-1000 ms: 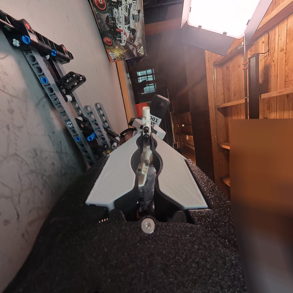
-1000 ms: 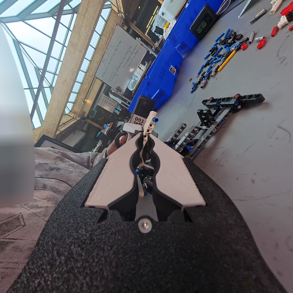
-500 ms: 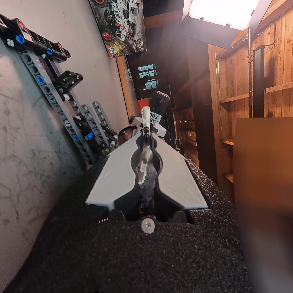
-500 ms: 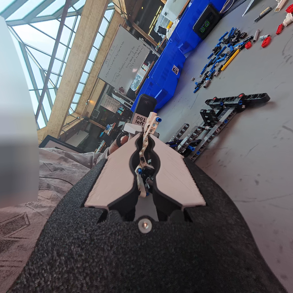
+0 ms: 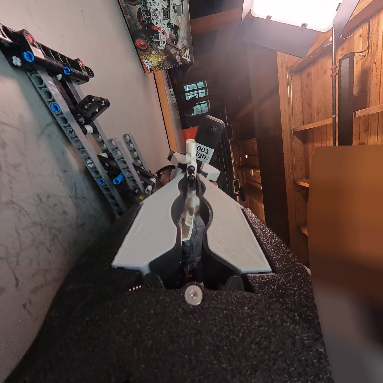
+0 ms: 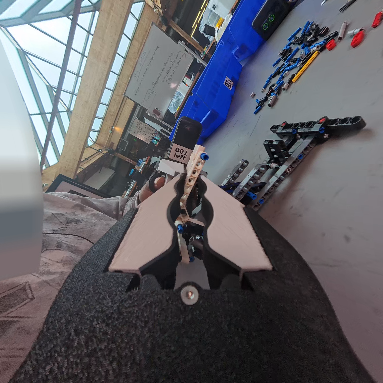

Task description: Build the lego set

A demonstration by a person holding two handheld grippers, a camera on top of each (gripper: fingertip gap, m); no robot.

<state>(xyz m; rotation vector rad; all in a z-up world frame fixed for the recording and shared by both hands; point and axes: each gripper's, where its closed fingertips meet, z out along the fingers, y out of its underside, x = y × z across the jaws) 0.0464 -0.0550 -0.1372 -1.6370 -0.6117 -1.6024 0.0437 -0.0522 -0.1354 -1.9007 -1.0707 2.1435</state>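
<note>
A white holed beam (image 5: pixel 190 165) is clamped between the closed jaws of both the left gripper (image 5: pixel 190 182) and the right gripper (image 6: pixel 189 182), above the table (image 6: pixel 310 228), near the half-built frame (image 6: pixel 290 157). If twisted unevenly, the beam could slip or its blue pins (image 6: pixel 204 155) pop loose.

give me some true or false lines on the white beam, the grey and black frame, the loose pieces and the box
1. Both grippers are shut on the same white holed lego beam. True: the left gripper and right gripper each pinch it.
2. The long grey and black lego frame hangs in the air. False: it lies on the grey table, held by neither gripper.
3. The white beam carries blue pins. True.
4. The scattered blue, black and red loose pieces sit inside the blue plastic bin. False: they lie on the table beside it.
5. The printed lego box stands on top of the frame. False: it lies on the table, apart from it.
</note>
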